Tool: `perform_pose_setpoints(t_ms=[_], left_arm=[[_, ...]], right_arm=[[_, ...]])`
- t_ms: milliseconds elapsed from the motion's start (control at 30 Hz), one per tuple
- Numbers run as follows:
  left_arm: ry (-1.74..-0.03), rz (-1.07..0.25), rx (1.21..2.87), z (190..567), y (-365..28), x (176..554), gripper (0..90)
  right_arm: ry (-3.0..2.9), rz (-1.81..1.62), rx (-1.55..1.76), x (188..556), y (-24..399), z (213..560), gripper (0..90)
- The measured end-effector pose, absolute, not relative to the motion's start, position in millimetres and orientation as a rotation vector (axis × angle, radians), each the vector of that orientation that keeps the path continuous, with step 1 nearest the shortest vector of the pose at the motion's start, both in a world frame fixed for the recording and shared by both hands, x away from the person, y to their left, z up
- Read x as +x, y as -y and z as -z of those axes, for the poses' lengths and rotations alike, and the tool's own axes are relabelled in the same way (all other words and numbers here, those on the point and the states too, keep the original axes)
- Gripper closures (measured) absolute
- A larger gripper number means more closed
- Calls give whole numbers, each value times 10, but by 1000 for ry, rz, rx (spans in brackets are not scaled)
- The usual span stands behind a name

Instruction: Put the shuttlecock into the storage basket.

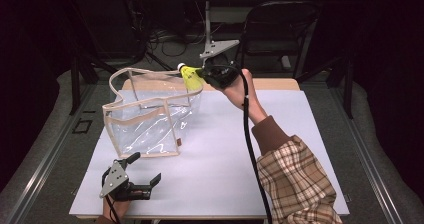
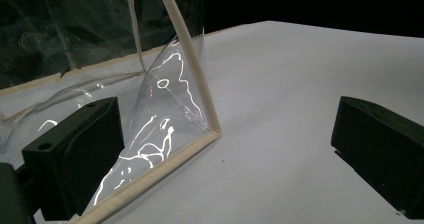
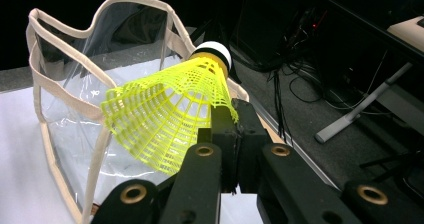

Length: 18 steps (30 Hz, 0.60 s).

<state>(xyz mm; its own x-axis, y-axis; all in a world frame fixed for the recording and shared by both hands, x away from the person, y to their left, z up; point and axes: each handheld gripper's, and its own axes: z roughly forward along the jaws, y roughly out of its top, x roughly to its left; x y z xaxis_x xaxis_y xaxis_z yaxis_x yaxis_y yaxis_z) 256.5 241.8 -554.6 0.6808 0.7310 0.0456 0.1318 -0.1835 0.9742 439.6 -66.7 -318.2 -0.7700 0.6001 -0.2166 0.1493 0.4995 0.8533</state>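
A clear plastic bag (image 1: 150, 119) with beige trim stands open on the white table top (image 1: 280, 149). My right gripper (image 1: 205, 74) is shut on a yellow shuttlecock (image 1: 190, 77) and holds it at the bag's far right rim, above the opening. In the right gripper view the shuttlecock (image 3: 170, 106) has its skirt edge pinched between the jaws, its white cork tip pointing away, with the bag (image 3: 75, 104) beyond it. My left gripper (image 1: 142, 176) rests open near the table's front left, just before the bag's near corner (image 2: 212, 131), which lies between its fingers (image 2: 75, 154).
A black cable (image 1: 250, 149) trails from the right gripper along a plaid sleeve (image 1: 295, 184). Beyond the table's far edge stand a chair (image 1: 280, 29) and a stand, with cables on the floor. Bare table surface stretches right of the bag.
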Motion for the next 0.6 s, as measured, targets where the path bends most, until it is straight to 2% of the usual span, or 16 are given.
perform_pose_setpoints(t_ms=[600], left_arm=[[-717,-625,1693,5551,-2423,2574,4]], right_arm=[[-2258,-1204,608,4441,558,3155,900]])
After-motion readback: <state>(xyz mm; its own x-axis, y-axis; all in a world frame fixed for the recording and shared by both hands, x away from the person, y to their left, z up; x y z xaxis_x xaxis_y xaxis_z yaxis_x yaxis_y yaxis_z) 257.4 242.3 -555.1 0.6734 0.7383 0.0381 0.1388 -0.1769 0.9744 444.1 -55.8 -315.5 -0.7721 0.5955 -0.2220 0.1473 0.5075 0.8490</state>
